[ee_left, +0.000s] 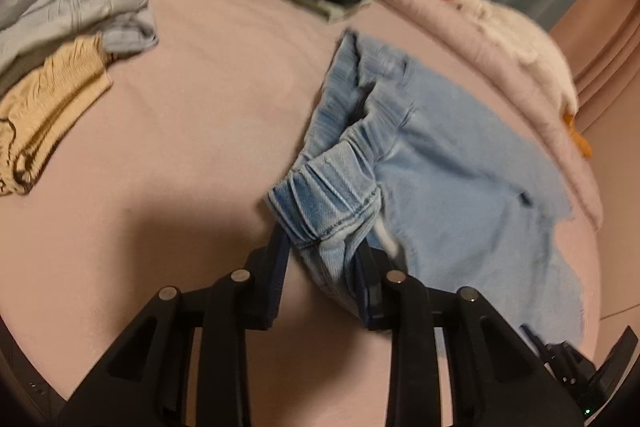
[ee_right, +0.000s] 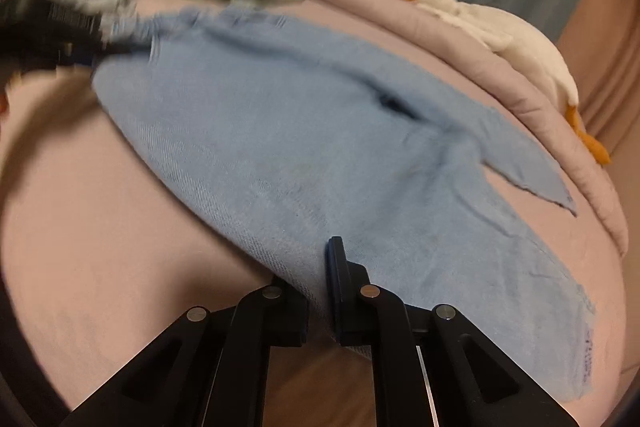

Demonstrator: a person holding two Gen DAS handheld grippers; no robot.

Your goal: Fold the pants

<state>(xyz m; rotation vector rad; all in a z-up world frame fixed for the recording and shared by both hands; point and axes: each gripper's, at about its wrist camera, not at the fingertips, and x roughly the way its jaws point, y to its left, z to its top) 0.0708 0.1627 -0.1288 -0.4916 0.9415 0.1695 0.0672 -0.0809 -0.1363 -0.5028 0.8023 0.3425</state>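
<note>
The bed (ee_left: 192, 131) carries everything, and my light blue denim pants (ee_right: 280, 131) lie spread across its pink cover, waistband toward the far clothes piles, legs toward the near edge. I judge this to be the grasp that opens the first fold: both ends are taken, nothing is doubled over yet. Next I would need to lift both ends together and carry one side across the other, keeping the cloth taut. My left hand-held gripper (ee_left: 324, 259) is clamped on the bunched waistband. My right hand-held gripper (ee_right: 320, 287) is pinched on the near edge of a leg, its jaws nearly together.
</note>
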